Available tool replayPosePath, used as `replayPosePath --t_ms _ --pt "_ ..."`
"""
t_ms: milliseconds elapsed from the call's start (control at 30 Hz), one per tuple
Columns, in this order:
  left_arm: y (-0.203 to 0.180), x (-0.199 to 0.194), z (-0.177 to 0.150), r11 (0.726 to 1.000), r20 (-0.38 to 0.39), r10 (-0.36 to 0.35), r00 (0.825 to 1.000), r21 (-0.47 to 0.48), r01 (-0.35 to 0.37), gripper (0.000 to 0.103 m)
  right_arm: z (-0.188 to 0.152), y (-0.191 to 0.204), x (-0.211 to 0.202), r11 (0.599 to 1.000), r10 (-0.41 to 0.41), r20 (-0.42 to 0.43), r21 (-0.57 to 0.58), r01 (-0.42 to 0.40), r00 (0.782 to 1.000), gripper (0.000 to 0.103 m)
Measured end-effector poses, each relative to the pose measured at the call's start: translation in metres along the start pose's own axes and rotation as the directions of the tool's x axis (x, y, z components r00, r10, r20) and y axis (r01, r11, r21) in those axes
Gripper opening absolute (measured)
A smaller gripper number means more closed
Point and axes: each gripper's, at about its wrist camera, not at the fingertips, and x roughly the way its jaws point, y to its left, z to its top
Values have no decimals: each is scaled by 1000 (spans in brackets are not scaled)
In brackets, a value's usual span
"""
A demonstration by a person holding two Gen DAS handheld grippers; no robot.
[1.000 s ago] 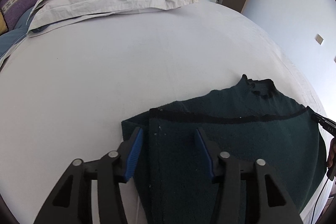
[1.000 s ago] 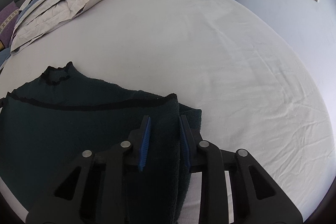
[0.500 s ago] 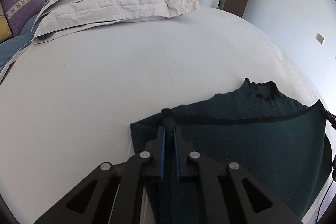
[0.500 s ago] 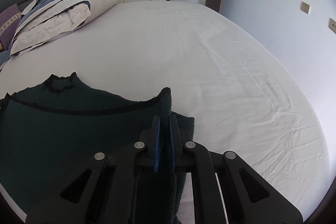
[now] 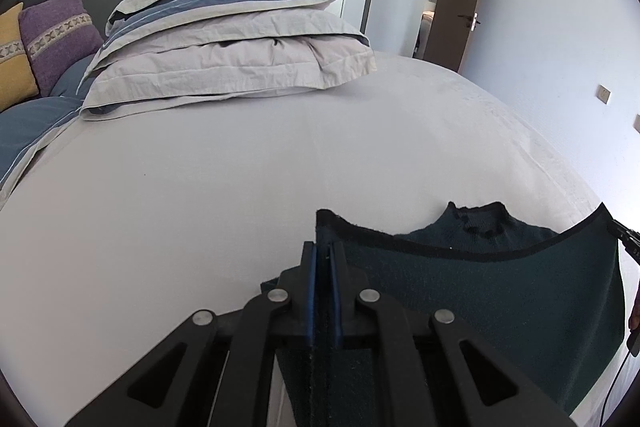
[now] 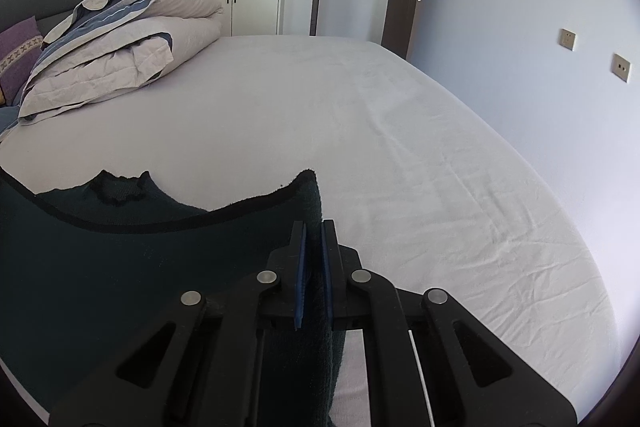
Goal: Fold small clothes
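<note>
A dark green knit top (image 5: 500,291) with a black hem band lies on the white bed, its near part lifted off the sheet. My left gripper (image 5: 324,251) is shut on the top's left hem corner, which pokes up between the blue pads. In the right wrist view the same dark green top (image 6: 120,267) hangs between both grippers, and my right gripper (image 6: 314,231) is shut on its right hem corner. The hem sags in a curve between the two held corners. The ruffled collar (image 6: 120,187) still rests on the sheet beyond the raised hem.
A folded grey and blue duvet (image 5: 232,43) is stacked at the far left of the bed (image 6: 400,147). Purple and yellow cushions (image 5: 52,39) lean on a grey headboard. A wall with sockets (image 6: 592,59) runs along the right, and a door stands open behind.
Both grippers closed from open onto the top's hem corners, then rose, lifting the hem off the sheet. Both views tilted up, showing more of the room.
</note>
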Motion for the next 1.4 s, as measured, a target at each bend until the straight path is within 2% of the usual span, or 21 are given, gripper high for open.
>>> replayPosePath --t_ms 133,333,400,500,600,733,867,900,967,1033,1067,1100,1133,1200,1300,1400 --pt "3 7 14 1000 10 14 1000 -24 -14 7 15 -2 11 1000 -7 -3 13 7 1000 5" --pt "9 56 9 997 -82 46 996 -50 -51 7 17 -2 58 998 -37 -92 38 40 995 5" --pt "11 74 5 996 -114 72 991 -43 -77 7 13 -9 79 996 -56 -139 65 66 989 3" --pt "13 96 -5 995 -182 77 980 -41 -85 8 3 -24 104 989 -41 -218 129 71 975 3" --pt "12 93 -5 996 -171 80 982 -31 -87 9 -3 -35 101 981 -35 -212 179 74 977 3" --pt "14 71 -2 993 -134 102 986 -37 -108 33 -3 -50 75 964 -34 -162 257 75 986 4" --pt "1 36 -10 998 -100 63 993 -19 -65 42 6 -29 44 978 65 -98 204 -44 993 4" --pt "-6 30 -14 999 -97 52 994 -1 -52 43 7 -17 37 981 106 -86 173 -90 991 4" --pt "-22 21 -24 998 -102 46 994 46 -41 57 7 11 27 981 172 -83 109 -163 982 5" --pt "-37 21 -36 995 -132 60 989 93 -48 64 0 36 25 972 229 -99 76 -222 968 6" --pt "-42 23 -44 993 -151 66 986 111 -49 64 -6 46 30 968 250 -127 68 -243 960 13" --pt "-44 28 -52 991 -179 74 981 122 -52 64 -14 52 36 966 257 -159 63 -250 953 20" --pt "-45 32 -60 992 -205 77 976 119 -53 64 -24 56 43 967 255 -186 64 -248 949 22" --pt "-42 30 -67 993 -185 75 980 102 -56 66 -48 60 51 972 232 -230 79 -220 945 22" --pt "-41 29 -66 994 -194 72 978 99 -54 66 -65 33 52 949 282 -180 199 -246 942 22" --pt "-41 32 -66 994 -190 72 979 99 -53 68 -66 10 44 947 203 -165 285 -150 965 22"
